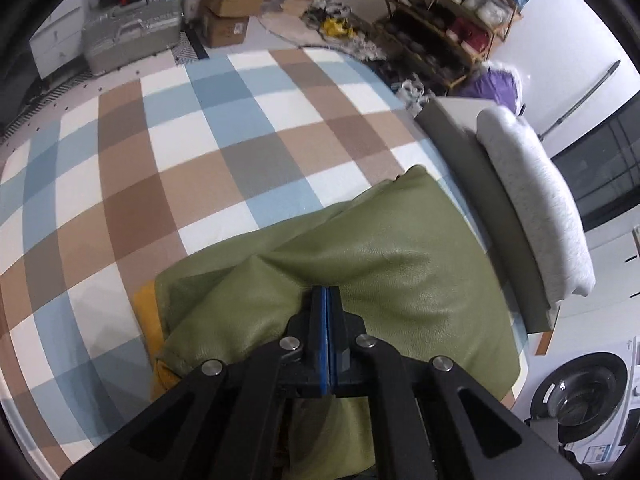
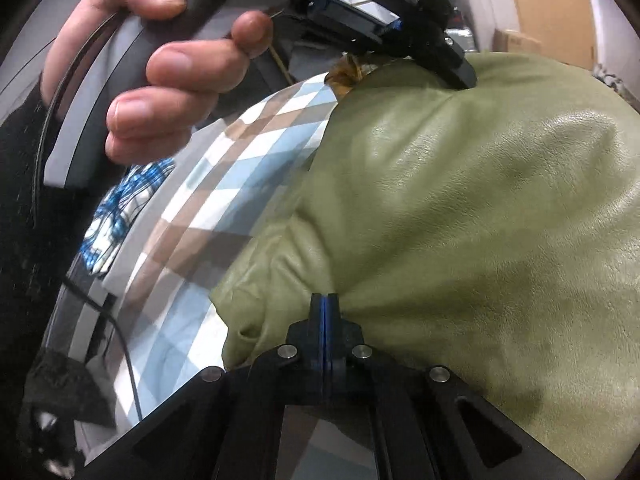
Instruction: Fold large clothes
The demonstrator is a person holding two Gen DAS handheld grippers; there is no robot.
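Nearest the lens in the left wrist view, the left hand-held gripper (image 1: 327,289) had its blue pads pressed together, nipping a ridge of the olive-green leather-look jacket (image 1: 400,272) directly ahead of and below its tips. In the right wrist view the right hand-held gripper (image 2: 325,295) was likewise clamped on the near edge of the same garment, where the material bunched into a gathered fold at the pads. The jacket lay on the bed with the checked cover (image 1: 168,168), heaped rather than flat, a strip of mustard-yellow lining (image 1: 146,308) showing at its left edge. Its bulk ran away from both tips, so each gripper sat at the garment's near border with the mass of it beyond. Farther along in the right view, the other tool's tip met the jacket's far upper edge, a hand (image 2: 168,60) wrapped round its handle; the two grips seemed spaced along one border. Any coming fold would probably carry that border over the body, though which way the long axis ran could not be told
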